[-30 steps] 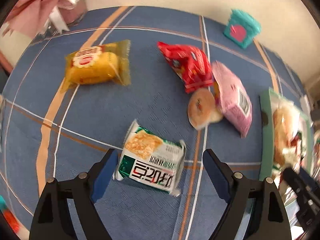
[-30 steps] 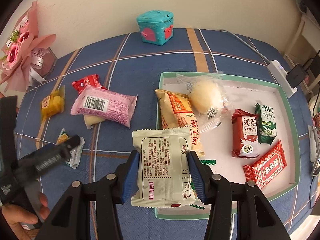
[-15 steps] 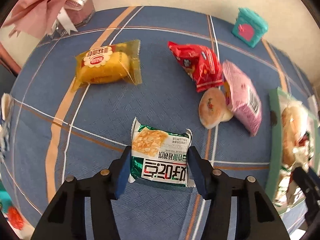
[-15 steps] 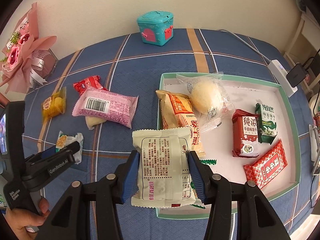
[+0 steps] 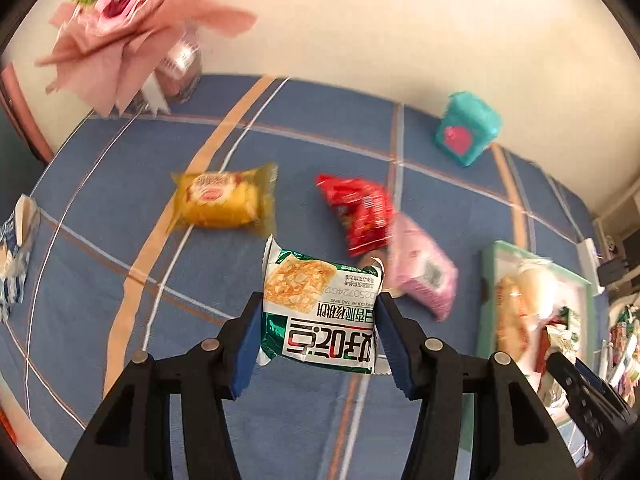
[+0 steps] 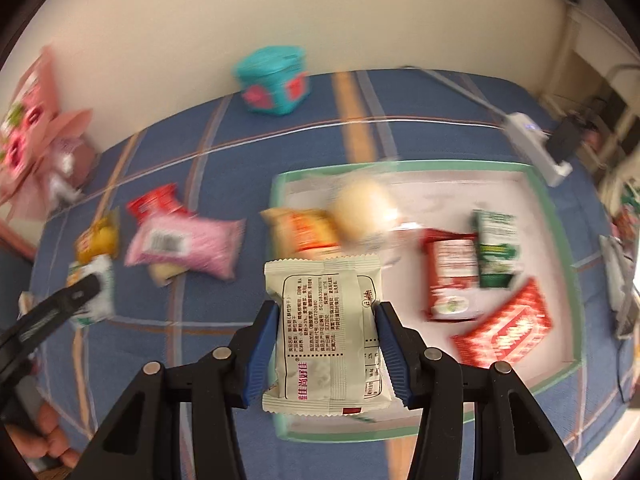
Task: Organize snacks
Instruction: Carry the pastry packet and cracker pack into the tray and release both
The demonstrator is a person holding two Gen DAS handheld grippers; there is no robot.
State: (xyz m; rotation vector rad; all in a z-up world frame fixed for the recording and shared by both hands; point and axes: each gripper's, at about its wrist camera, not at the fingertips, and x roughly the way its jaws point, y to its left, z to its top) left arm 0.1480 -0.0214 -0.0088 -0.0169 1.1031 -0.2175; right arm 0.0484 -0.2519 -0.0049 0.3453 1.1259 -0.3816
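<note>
My left gripper (image 5: 318,312) is shut on a green-and-white cracker packet (image 5: 320,308), lifted off the blue plaid cloth. Beyond it lie a yellow cake packet (image 5: 222,200), a red packet (image 5: 360,210) and a pink packet (image 5: 424,272). My right gripper (image 6: 326,320) is shut on a cream packet (image 6: 326,332) with printed text, held over the near left corner of the green-rimmed tray (image 6: 556,232). The tray holds an orange packet (image 6: 304,230), a round bun (image 6: 366,208), a red-and-white packet (image 6: 450,276), a green biscuit packet (image 6: 496,248) and a red wafer packet (image 6: 504,328). The right wrist view is blurred.
A teal box with a pink heart (image 6: 274,80) stands by the wall. A pink flower bouquet (image 5: 132,24) sits at the far left corner. A white power strip (image 6: 536,144) lies beyond the tray. A blue-and-white packet (image 5: 12,256) lies at the cloth's left edge.
My left gripper closed on the green-and-white packet and lifted it off the cloth. My right gripper, still gripping the cream packet, shifted sideways, blurring its view.
</note>
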